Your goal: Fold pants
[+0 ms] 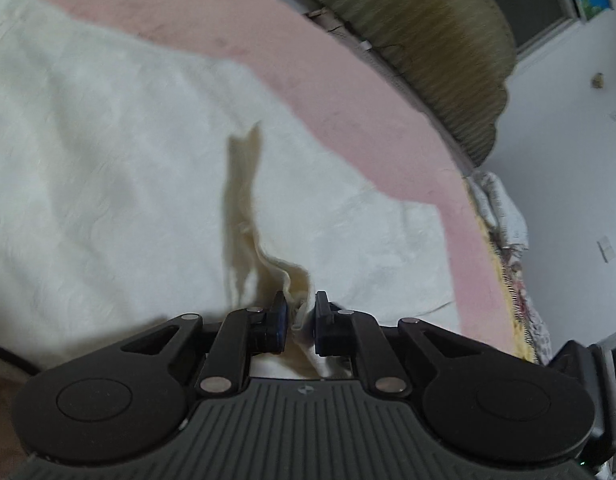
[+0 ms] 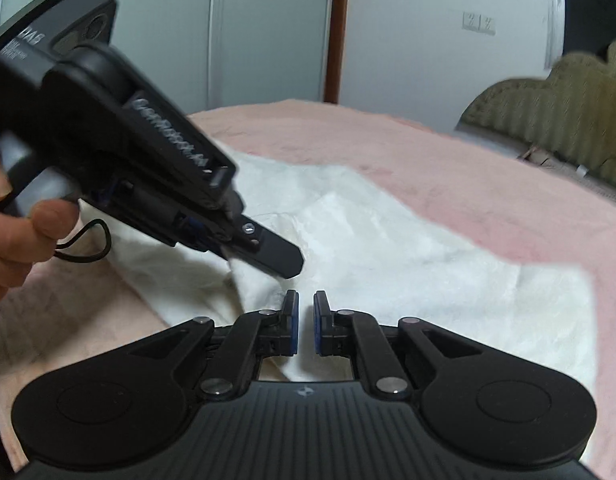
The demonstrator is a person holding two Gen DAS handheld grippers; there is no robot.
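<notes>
White pants (image 1: 120,168) lie spread on a pink bed cover (image 1: 340,92). My left gripper (image 1: 301,322) is shut on a raised fold of the pants' edge, with cloth pinched between its pads and lifted into a ridge. In the right wrist view the pants (image 2: 408,256) lie ahead, and the left gripper (image 2: 268,252) reaches in from the left, held by a hand, its fingers on the cloth. My right gripper (image 2: 305,322) hovers over the pants' near edge with its jaws close together, a narrow gap between the pads and nothing gripped.
An olive scalloped headboard or cushion (image 1: 440,40) stands beyond the bed's far edge and shows in the right wrist view (image 2: 548,120). White walls and a wardrobe door (image 2: 268,32) are behind. The bed's patterned edge (image 1: 516,280) drops off at right.
</notes>
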